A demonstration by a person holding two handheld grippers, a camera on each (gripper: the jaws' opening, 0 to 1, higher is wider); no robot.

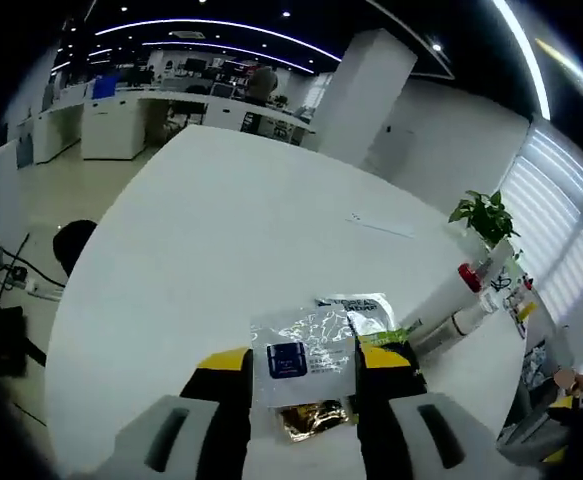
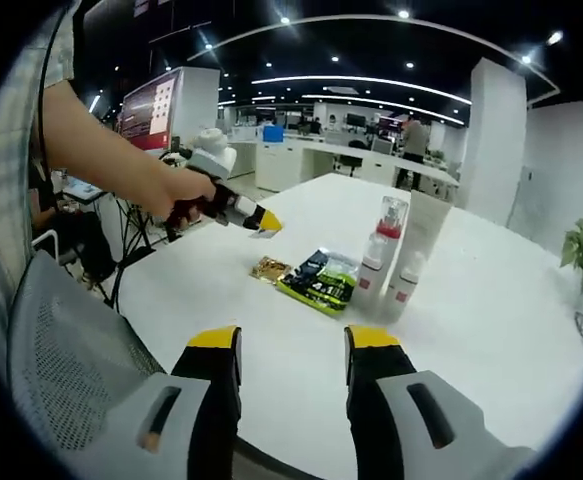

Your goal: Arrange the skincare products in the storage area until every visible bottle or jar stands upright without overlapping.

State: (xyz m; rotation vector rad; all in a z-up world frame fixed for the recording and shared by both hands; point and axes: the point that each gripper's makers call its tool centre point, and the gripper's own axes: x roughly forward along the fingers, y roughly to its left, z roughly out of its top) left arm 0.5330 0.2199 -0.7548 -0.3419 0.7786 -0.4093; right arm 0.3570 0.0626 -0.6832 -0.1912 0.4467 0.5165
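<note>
My left gripper (image 1: 301, 375) is shut on a clear sachet (image 1: 306, 345) with a dark blue label, held above the white table (image 1: 201, 250). In the right gripper view a hand holds that left gripper (image 2: 265, 226) over the table's left part. Just past it lie a gold sachet (image 2: 269, 268) and a green-and-black packet (image 2: 321, 280). Behind the packet stand two white bottles (image 2: 371, 265), a red-capped bottle (image 2: 392, 215) and a tall white box (image 2: 426, 235). My right gripper (image 2: 291, 350) is open near the table's front edge, with nothing between its fingers.
A grey mesh chair (image 2: 71, 370) sits at the table's near left edge. A potted plant (image 1: 486, 215) stands at the table's far side. The person's forearm (image 2: 101, 155) reaches in from the left. Office desks (image 1: 121, 120) lie beyond the table.
</note>
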